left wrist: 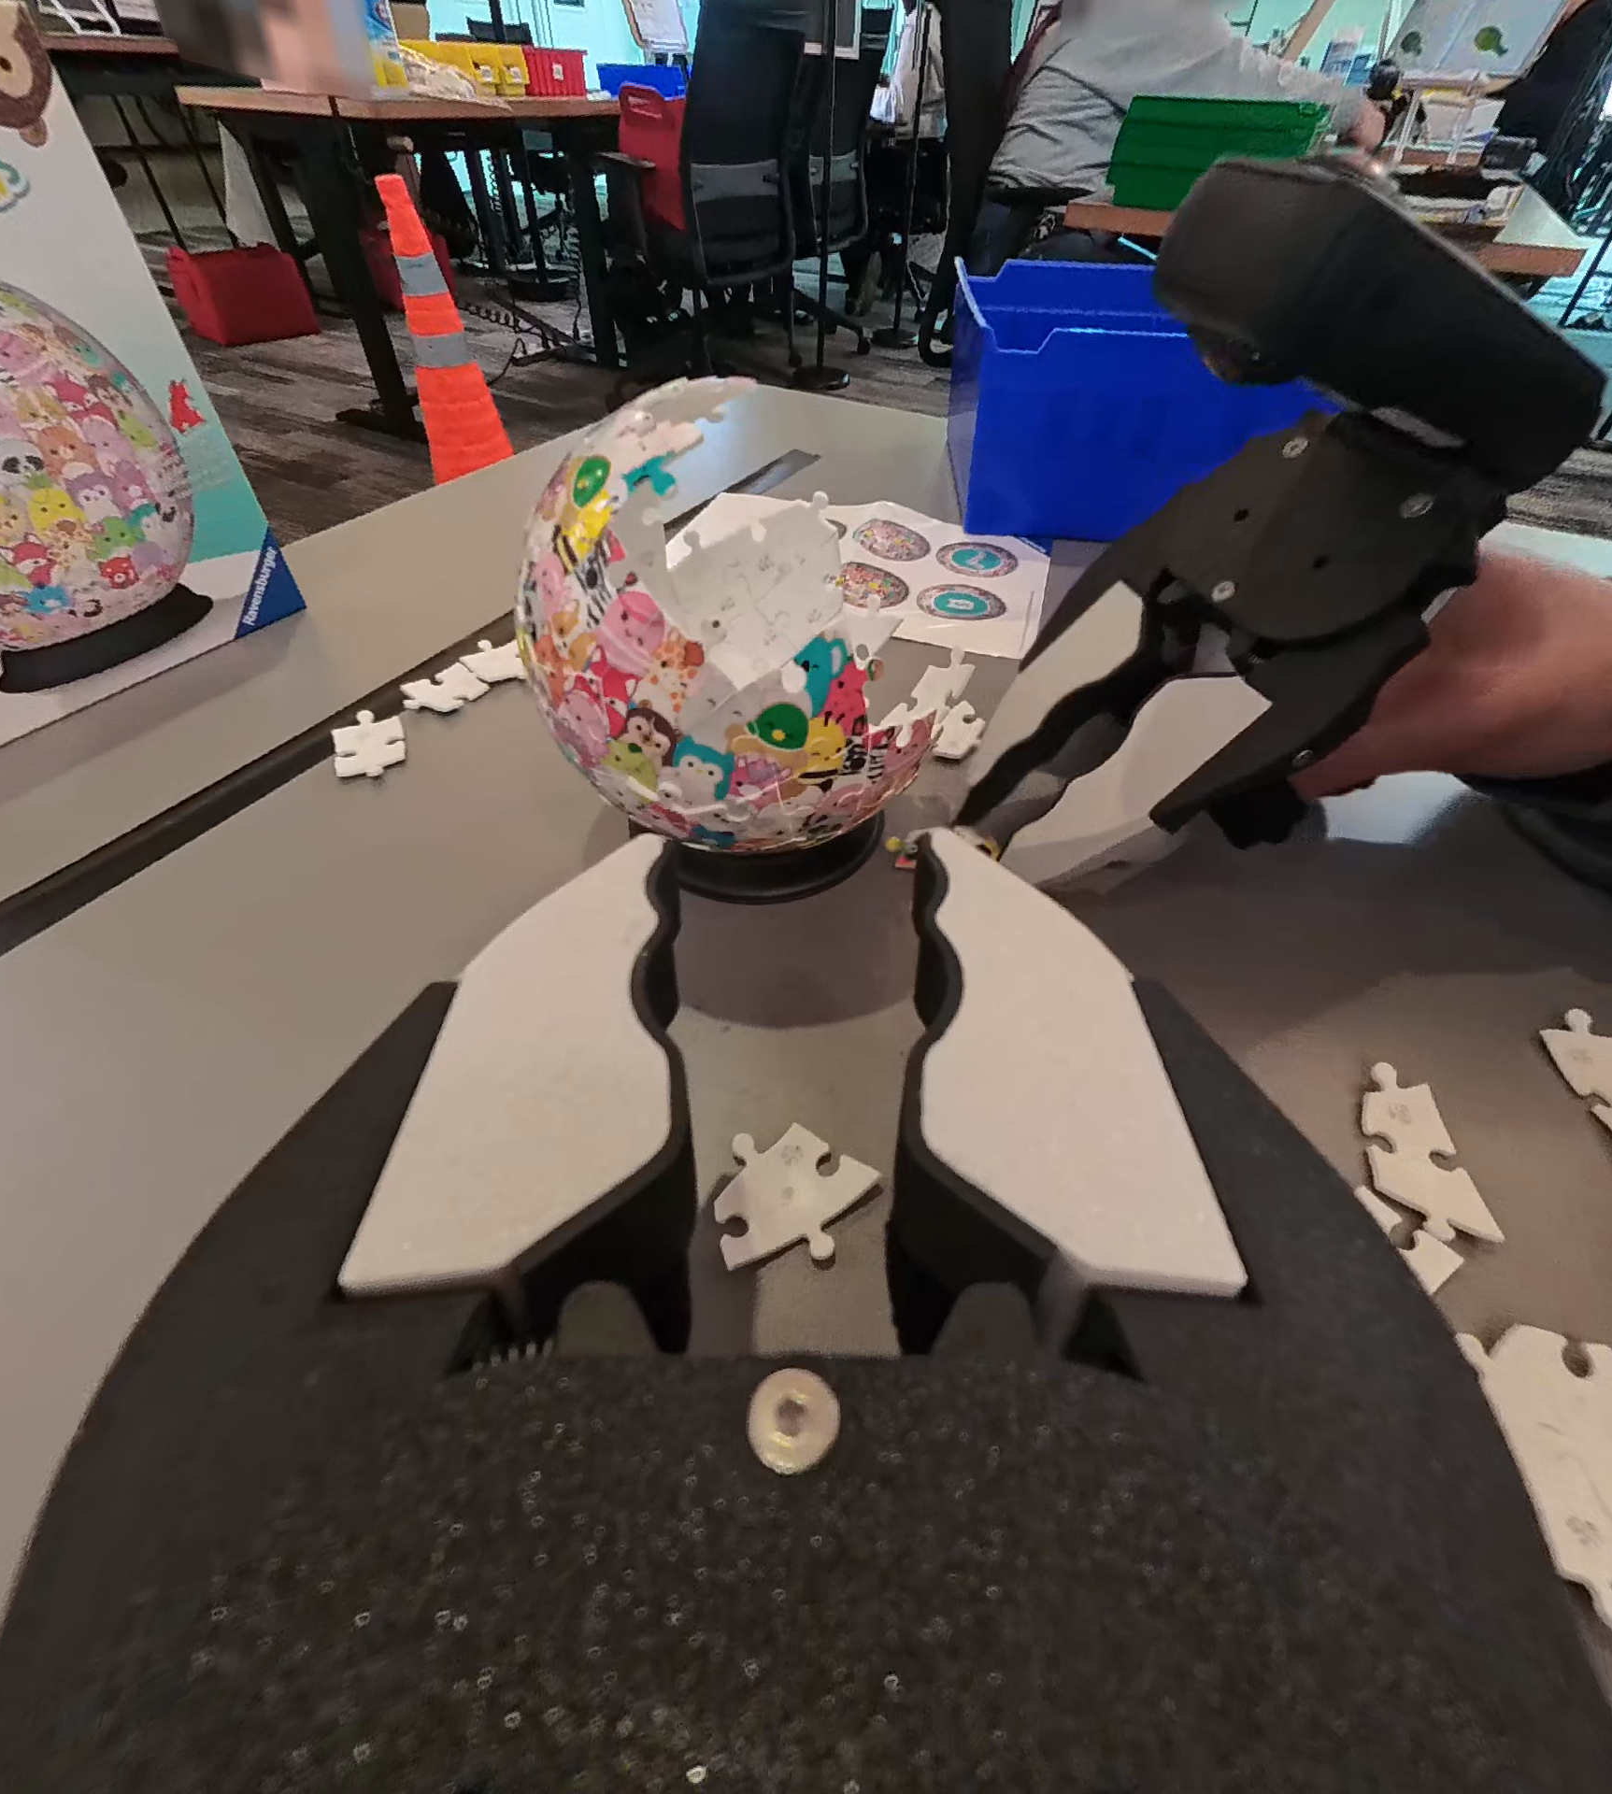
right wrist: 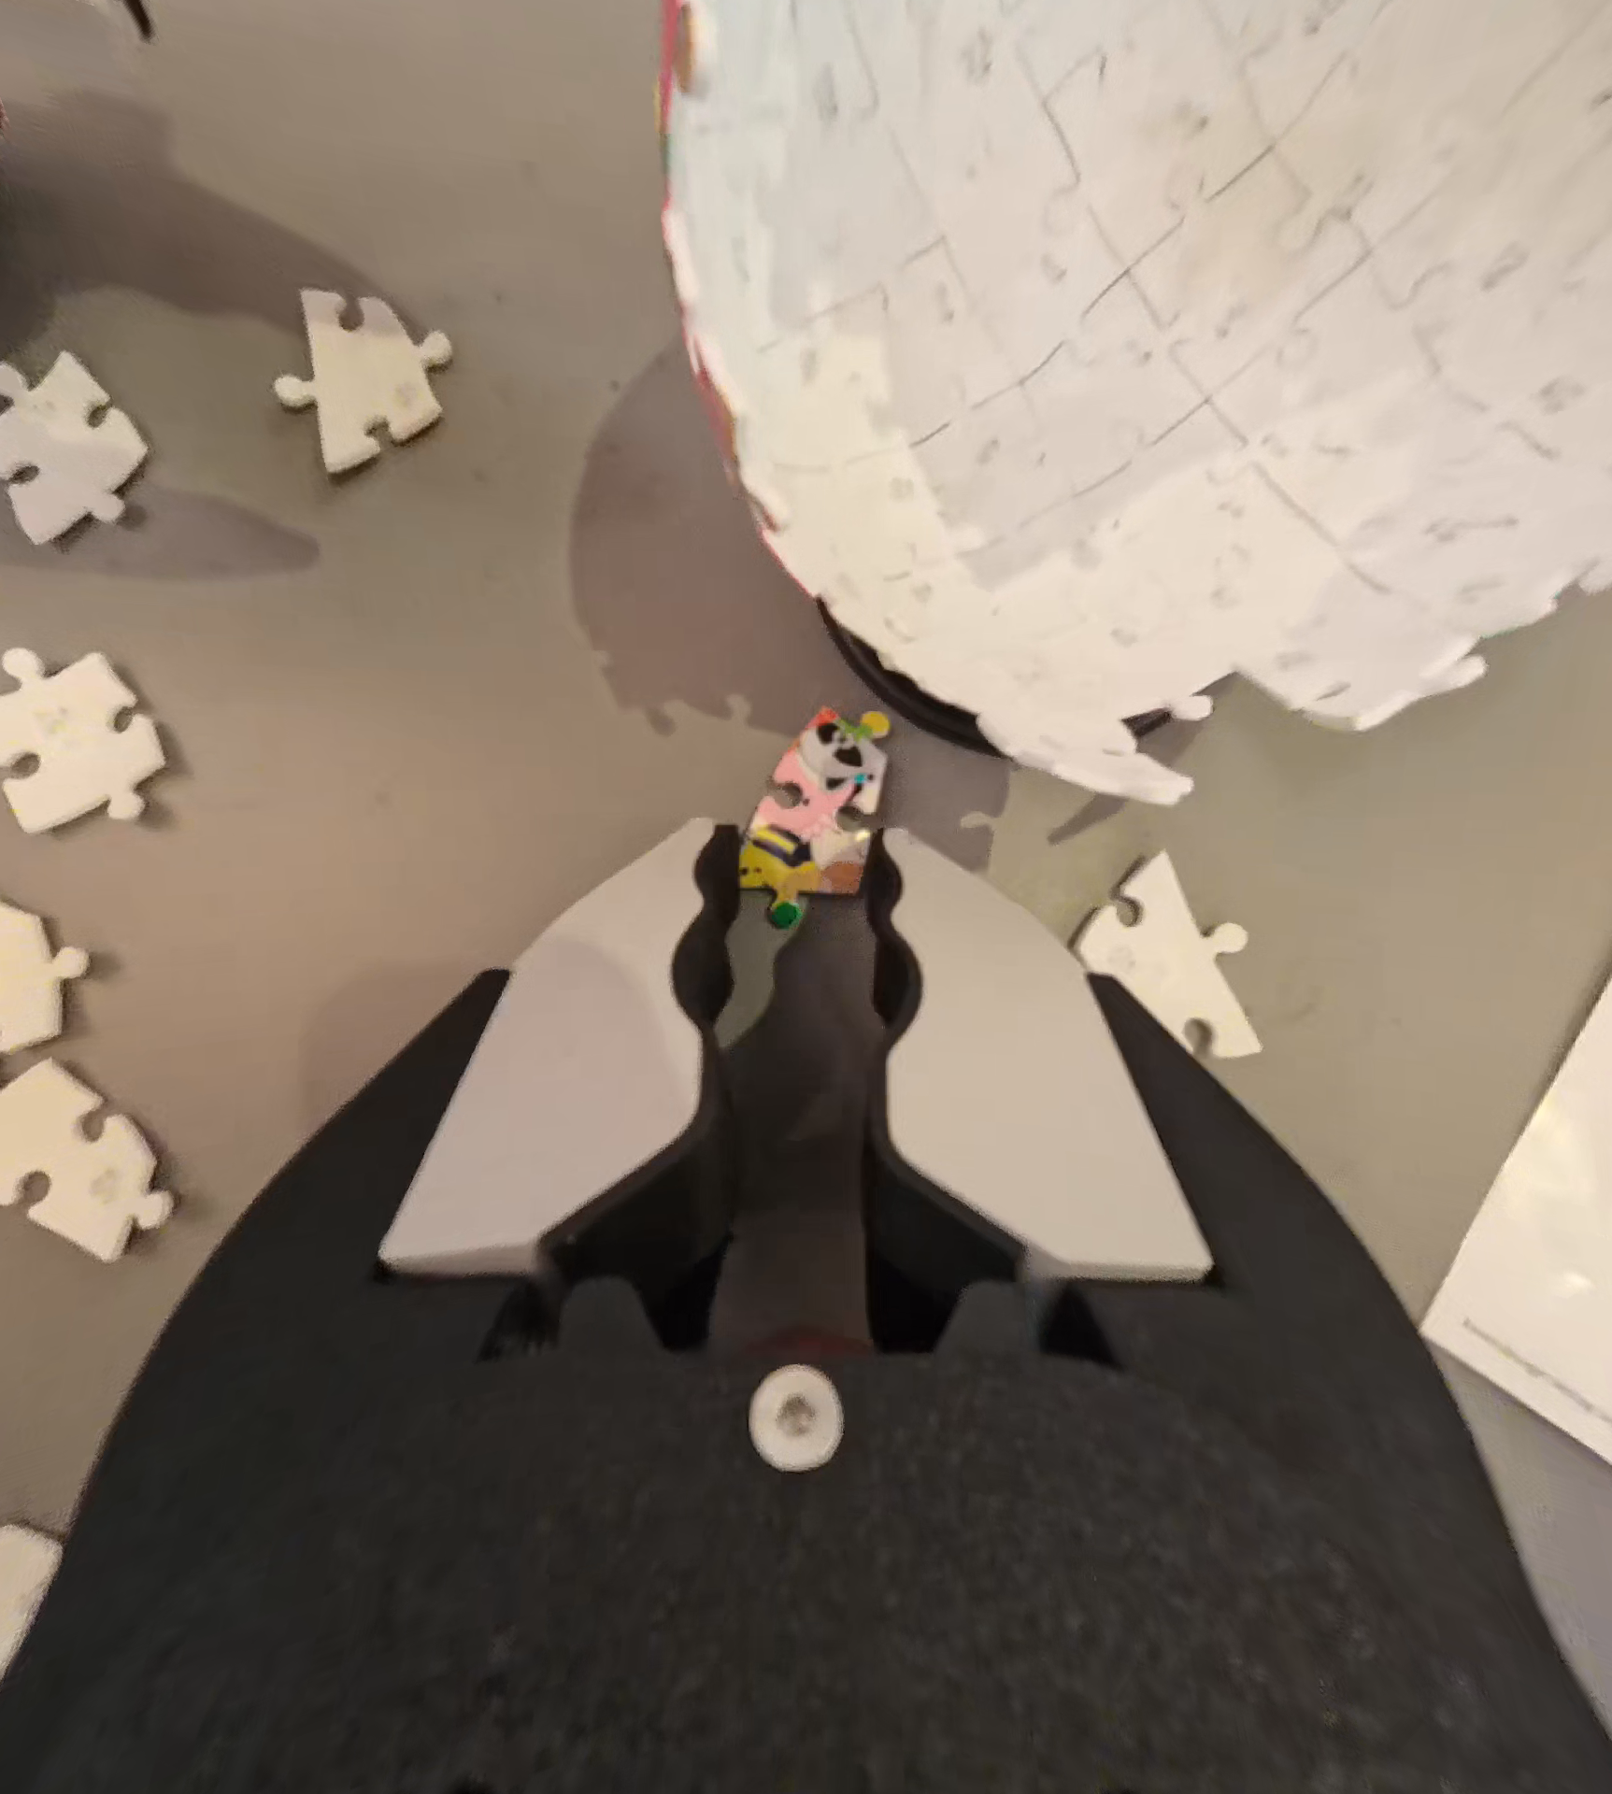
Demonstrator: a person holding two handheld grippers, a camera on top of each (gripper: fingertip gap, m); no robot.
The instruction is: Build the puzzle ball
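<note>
The half-built puzzle ball (left wrist: 714,621) is sitting on a black stand (left wrist: 773,869) in the middle of the grey table (left wrist: 200,971), its top and right side gaping open to show the white inside. The left gripper (left wrist: 790,854) is hovering just in front of the stand, fingers spread and holding nothing, a white piece (left wrist: 792,1196) lying on the table between them. The right gripper (right wrist: 800,843) is pointing down beside the stand, fingers spread around a coloured piece (right wrist: 816,811); whether they are touching it is hard to make out. The box (left wrist: 54,408) at left is cut off by the edge.
</note>
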